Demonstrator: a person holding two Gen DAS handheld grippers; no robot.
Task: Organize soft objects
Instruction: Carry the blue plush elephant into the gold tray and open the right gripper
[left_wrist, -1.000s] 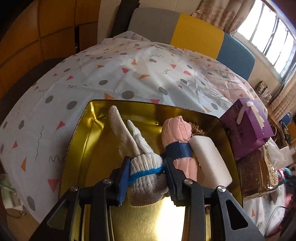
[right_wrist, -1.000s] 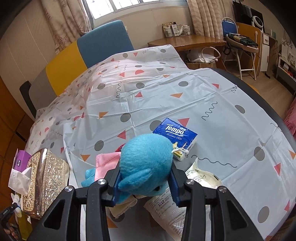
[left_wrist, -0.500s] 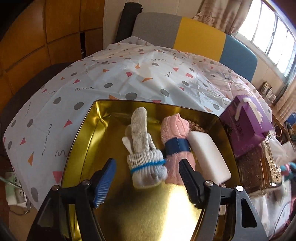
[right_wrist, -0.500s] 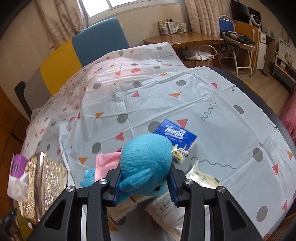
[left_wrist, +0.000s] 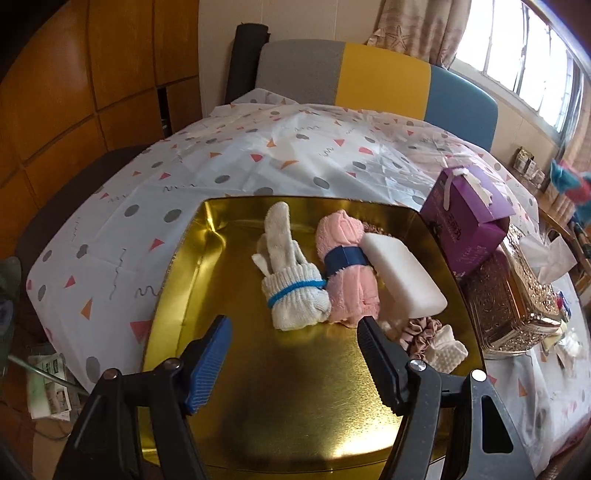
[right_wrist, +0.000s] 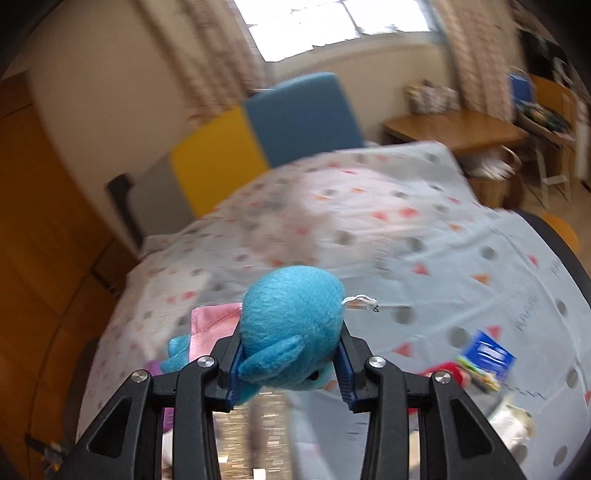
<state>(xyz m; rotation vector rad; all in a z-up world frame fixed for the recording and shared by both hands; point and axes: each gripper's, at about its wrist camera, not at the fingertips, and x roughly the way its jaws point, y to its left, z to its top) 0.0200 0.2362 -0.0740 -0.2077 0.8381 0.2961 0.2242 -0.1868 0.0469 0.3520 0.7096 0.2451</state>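
L tool (left_wrist: 291, 354) let go of glove roll (left_wrist: 291, 288), now apart; R tool (right_wrist: 290, 363) clamped on blue plush (right_wrist: 291, 314), lifted off bench.

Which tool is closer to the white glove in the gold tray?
Left. The left tool hangs open just short of the white glove. The right tool is off away, squeezing the blue plush toy.
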